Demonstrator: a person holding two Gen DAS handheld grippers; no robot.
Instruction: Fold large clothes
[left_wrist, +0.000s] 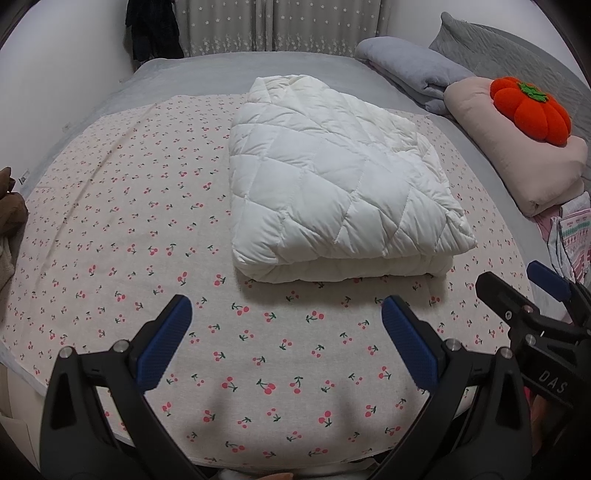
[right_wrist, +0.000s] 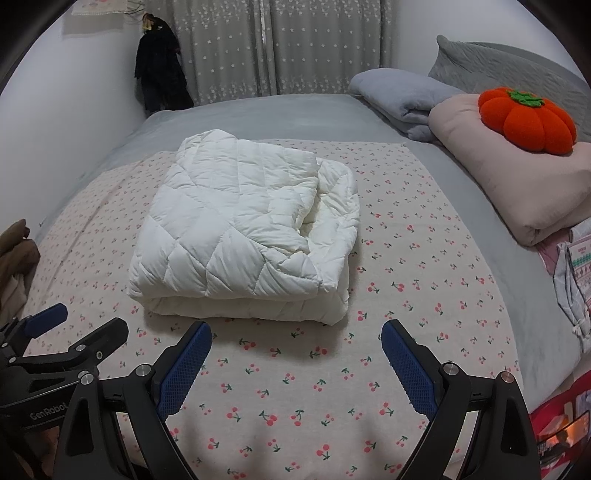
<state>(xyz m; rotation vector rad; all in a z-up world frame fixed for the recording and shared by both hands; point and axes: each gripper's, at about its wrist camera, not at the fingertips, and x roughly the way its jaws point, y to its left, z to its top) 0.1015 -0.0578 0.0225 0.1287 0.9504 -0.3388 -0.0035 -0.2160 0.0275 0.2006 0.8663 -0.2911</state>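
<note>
Folding stage: white quilted jacket (left_wrist: 332, 177) lies folded mid-bed on the cherry-print sheet (left_wrist: 129, 240).
Left gripper (left_wrist: 286, 325): spread wide, holding nothing.
Right gripper (right_wrist: 295, 350): likewise released.
Advice: press flat, square loose right edge.

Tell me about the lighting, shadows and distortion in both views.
Left wrist view: soft even light, a faint shadow under the folded jacket, fisheye bending the cherry sheet into a dome, dark corners. Right wrist view: same light, soft shadows below the open gripper, edges curved, all sharp.
</note>
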